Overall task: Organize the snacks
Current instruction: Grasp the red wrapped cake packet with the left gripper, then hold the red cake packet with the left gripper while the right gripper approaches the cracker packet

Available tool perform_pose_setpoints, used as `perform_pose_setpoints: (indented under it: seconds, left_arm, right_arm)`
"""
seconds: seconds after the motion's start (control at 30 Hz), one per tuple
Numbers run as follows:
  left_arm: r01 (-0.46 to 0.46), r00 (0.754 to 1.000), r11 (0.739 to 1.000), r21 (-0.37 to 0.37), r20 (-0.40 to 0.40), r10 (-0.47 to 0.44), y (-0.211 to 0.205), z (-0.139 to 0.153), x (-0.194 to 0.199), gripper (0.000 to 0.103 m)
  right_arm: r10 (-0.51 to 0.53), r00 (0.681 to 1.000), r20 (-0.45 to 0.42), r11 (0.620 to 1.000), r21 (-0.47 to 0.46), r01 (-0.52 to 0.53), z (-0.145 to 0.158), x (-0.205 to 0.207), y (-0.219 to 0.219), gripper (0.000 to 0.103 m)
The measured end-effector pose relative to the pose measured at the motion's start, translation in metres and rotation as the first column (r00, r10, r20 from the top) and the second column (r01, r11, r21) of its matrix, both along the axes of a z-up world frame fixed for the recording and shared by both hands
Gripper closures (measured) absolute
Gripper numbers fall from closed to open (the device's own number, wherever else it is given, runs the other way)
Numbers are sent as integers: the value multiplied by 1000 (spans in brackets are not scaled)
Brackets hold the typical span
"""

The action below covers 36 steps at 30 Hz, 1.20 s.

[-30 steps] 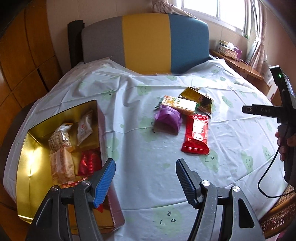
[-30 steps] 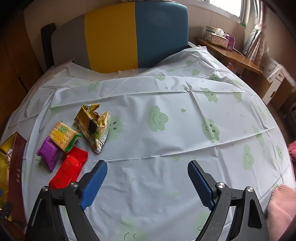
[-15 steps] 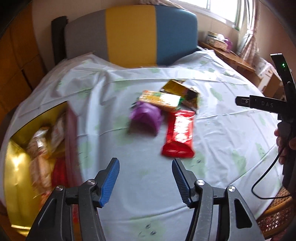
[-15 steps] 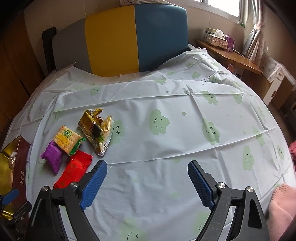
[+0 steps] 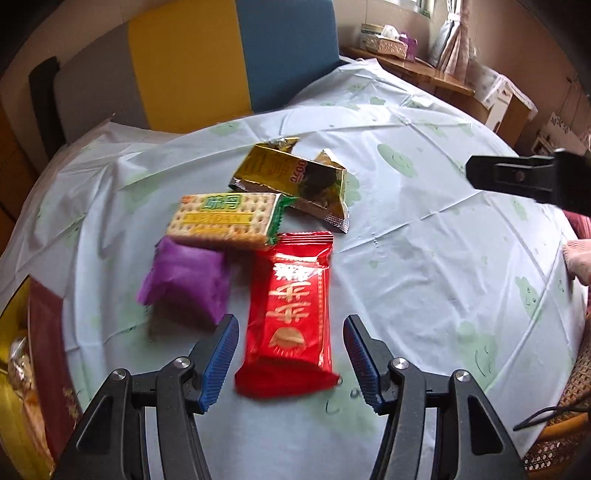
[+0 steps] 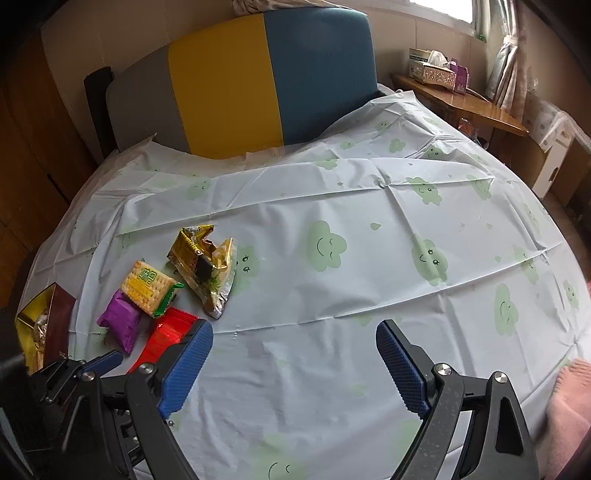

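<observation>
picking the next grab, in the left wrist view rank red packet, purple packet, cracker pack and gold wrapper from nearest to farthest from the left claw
1. red packet, between the left claw tips
2. purple packet, left
3. cracker pack, behind both
4. gold wrapper, farthest back

daylight from window [image 6: 443, 22] | fisheye edges dark, warped | slight blur

Tricolour headboard [image 6: 236, 77] behind cloud-print cloth [image 6: 369, 258]; tissue box [image 6: 432, 68] on sideboard [image 6: 476, 107].

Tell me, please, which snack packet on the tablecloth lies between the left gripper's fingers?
The red packet; its near end lies between the open left gripper, unlike the purple, cracker and gold ones.
</observation>
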<state>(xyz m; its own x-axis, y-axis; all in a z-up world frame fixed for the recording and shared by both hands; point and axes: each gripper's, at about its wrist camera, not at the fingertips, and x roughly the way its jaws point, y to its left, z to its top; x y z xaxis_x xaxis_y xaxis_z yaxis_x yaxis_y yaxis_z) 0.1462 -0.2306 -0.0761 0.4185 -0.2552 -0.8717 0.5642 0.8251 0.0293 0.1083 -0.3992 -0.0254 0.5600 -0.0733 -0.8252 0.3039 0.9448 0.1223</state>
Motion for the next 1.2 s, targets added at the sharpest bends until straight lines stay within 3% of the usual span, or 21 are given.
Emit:
perform_pose_setpoints:
  seconds: [0.13, 0.27, 0.3, 0.43, 0.73, 0.93, 1.2]
  left_arm:
    - [0, 1000, 998, 63, 18, -1, -14, -15, 10, 43]
    - [25, 999, 1000, 12, 29, -26, -13, -18, 3, 62]
    - [21, 999, 1000, 10, 35, -21, -12, -17, 0, 63]
    - [-5, 1000, 1000, -25, 14, 5, 8, -15, -23, 64]
    - [-38, 996, 998, -51, 78, 42, 58, -17, -73, 62]
    - [-22, 988, 998, -59, 153, 31, 60, -21, -84, 62]
    - [-27, 980, 996, -86, 194, 43, 63, -23, -89, 62]
  right_arm:
    - [0, 1000, 1, 999, 36, 0, -1, 2, -2, 12]
    - [2, 1000, -2, 999, 32, -2, -1, 2, 0, 12]
    - [3, 1000, -3, 999, 32, -3, -1, 1, 0, 12]
    - [1, 1000, -8, 1000, 20, 0, -2, 1, 0, 12]
    - [-1, 999, -35, 999, -34, 0, -7, 0, 3, 12]
    - [5, 998, -57, 997, -77, -9, -12, 0, 7, 12]
    - [6, 996, -88, 995, -101, -15, -19, 2, 10, 12]
